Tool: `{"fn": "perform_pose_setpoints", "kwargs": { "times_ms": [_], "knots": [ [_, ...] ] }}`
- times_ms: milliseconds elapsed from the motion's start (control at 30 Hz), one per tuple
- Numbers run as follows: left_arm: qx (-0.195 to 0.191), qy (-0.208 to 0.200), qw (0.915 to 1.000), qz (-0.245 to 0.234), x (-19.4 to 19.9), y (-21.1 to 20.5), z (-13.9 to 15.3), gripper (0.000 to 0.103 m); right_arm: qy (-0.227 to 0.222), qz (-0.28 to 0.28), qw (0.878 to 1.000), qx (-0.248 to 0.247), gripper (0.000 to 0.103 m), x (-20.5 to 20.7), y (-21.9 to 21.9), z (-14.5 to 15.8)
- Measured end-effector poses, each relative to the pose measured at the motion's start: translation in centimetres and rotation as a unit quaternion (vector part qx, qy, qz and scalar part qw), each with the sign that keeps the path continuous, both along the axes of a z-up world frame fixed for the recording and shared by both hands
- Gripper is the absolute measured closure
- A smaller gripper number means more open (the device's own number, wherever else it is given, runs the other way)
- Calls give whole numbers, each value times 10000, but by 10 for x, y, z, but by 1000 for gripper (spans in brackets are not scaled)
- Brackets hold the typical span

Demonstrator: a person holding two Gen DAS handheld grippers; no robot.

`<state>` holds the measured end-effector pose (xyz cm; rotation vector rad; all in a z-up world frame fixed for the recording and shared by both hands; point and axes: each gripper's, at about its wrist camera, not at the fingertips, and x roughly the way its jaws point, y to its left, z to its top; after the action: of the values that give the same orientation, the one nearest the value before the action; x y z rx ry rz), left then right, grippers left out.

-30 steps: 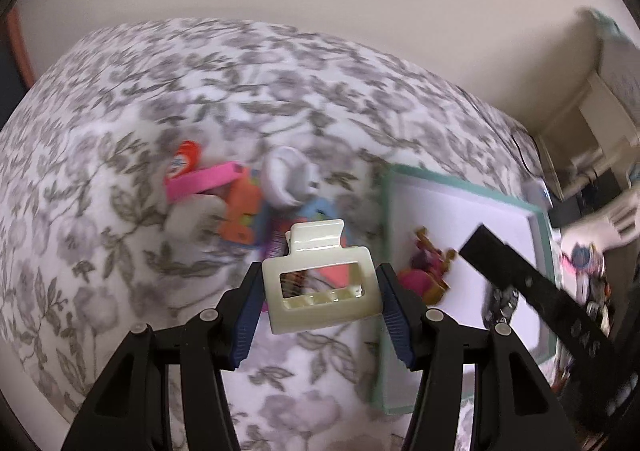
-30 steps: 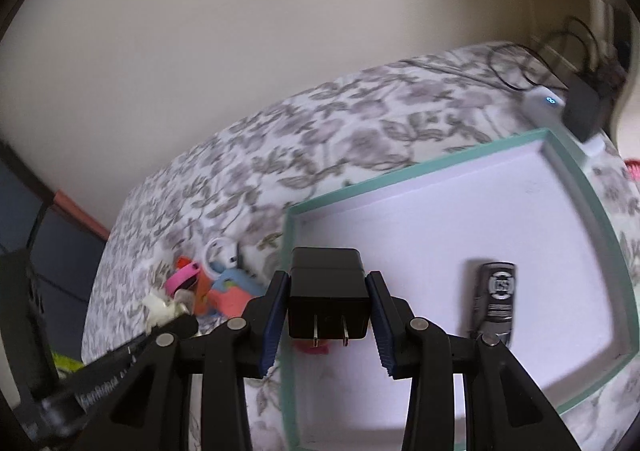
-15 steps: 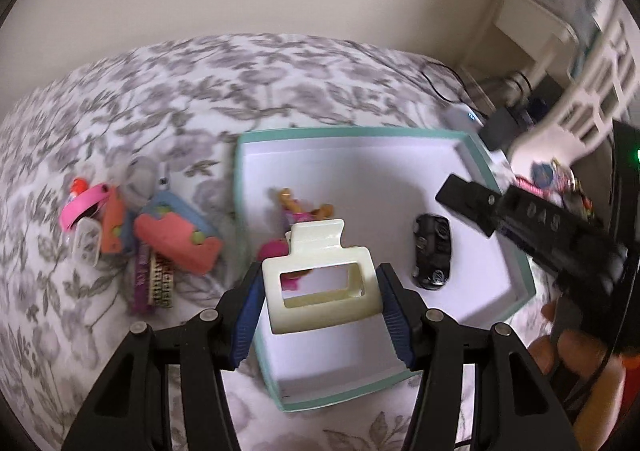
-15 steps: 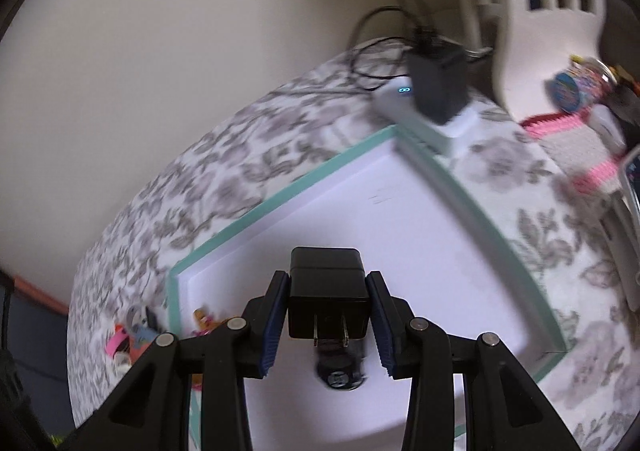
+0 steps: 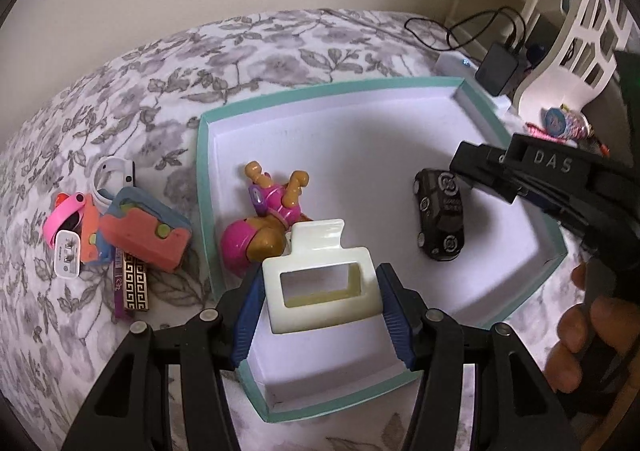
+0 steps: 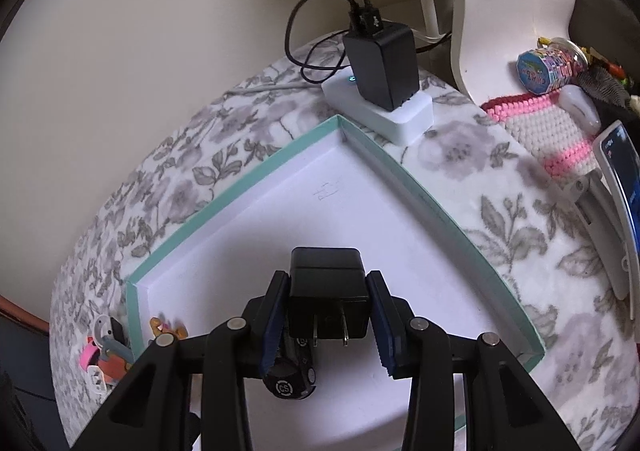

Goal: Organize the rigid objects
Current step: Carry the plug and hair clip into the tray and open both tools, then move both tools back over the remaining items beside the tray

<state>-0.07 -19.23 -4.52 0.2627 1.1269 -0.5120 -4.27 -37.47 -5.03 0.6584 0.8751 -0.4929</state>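
Both tools have swung across from the toy pile to hang over the teal-rimmed tray (image 5: 202, 187) on the floral bedspread (image 5: 256, 51); the left tool (image 5: 320, 293) clenches a cream hair claw clip (image 5: 320, 287) at lower centre of its frame, above the tray's near corner; the right tool (image 6: 329, 305) grips a black plug adapter (image 6: 327, 291), prongs toward the camera, over the tray floor; a toy pup figure (image 5: 264, 227) and black toy car (image 5: 440, 219) lie inside the tray; pink and orange oddments (image 5: 144, 239) sit at left on the bedspread.
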Motion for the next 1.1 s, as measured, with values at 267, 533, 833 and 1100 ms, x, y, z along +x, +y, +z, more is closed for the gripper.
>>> {"fn": "perform_pose_setpoints", "kwargs": {
  "times_ms": [267,533,833,1100],
  "knots": [
    [233,87,9997,49,2,-2,-14,43,167,228,9993,-244,61,6,10,-3],
    [153,91,9998,131,5,1,-10,29,188,247,9991,-285,61,8,10,-2],
    [-113,12,9993,359,13,11,5,28,230,241,9981,-523,48,8,12,1],
    [-573,-122,9933,993,31,47,28,28,117,395,9960,-792,36,11,20,10]
  ]
}}
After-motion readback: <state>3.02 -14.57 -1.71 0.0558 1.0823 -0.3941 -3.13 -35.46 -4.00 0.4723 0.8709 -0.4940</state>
